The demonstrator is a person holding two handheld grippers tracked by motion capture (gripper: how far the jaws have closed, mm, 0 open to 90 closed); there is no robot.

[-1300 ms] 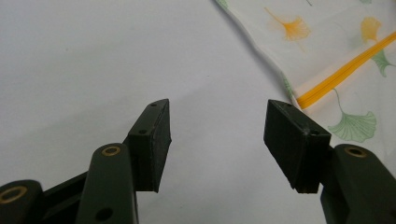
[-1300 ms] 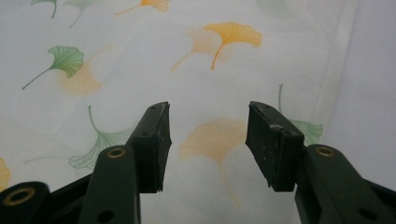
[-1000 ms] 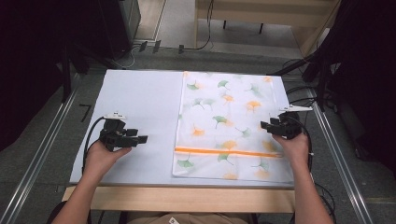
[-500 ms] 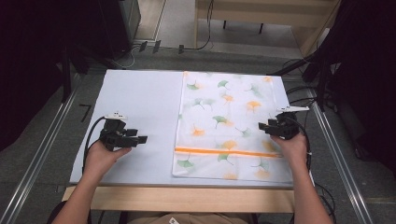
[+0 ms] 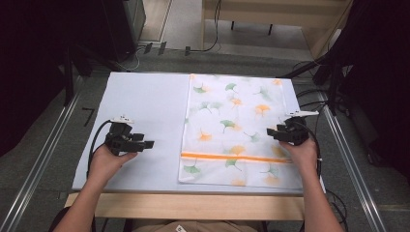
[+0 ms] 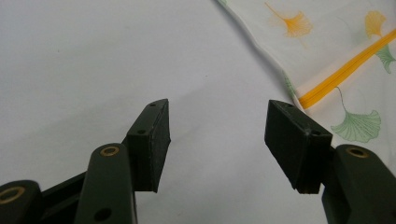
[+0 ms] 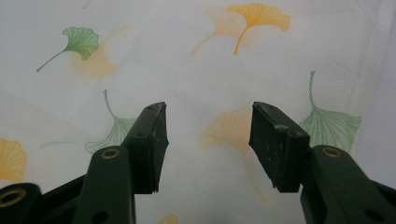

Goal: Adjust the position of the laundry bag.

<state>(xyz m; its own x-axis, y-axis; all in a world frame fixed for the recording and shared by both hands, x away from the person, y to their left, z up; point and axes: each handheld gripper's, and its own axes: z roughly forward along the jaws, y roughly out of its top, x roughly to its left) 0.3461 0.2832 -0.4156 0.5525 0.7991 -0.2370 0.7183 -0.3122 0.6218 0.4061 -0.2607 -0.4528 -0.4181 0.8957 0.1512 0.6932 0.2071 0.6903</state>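
Observation:
A white cloth (image 5: 237, 125) printed with green and orange ginkgo leaves lies flat on the right half of the pale table (image 5: 140, 96). An orange stripe (image 5: 232, 157) crosses it near the front. My left gripper (image 5: 147, 143) rests on bare table left of the cloth, pointing toward its edge. In the left gripper view its jaws (image 6: 217, 135) stand open and hold nothing, with the cloth's edge (image 6: 336, 46) ahead to the right. My right gripper (image 5: 270, 131) sits over the cloth's right side, pointing left. Its jaws (image 7: 208, 140) are open just above the fabric (image 7: 187, 56).
A wooden strip (image 5: 193, 205) runs along the table's front edge. Metal rails (image 5: 43, 159) flank both sides. Black cables (image 5: 309, 96) lie off the right edge, and dark equipment (image 5: 116, 24) and wooden furniture (image 5: 270, 12) stand behind the table.

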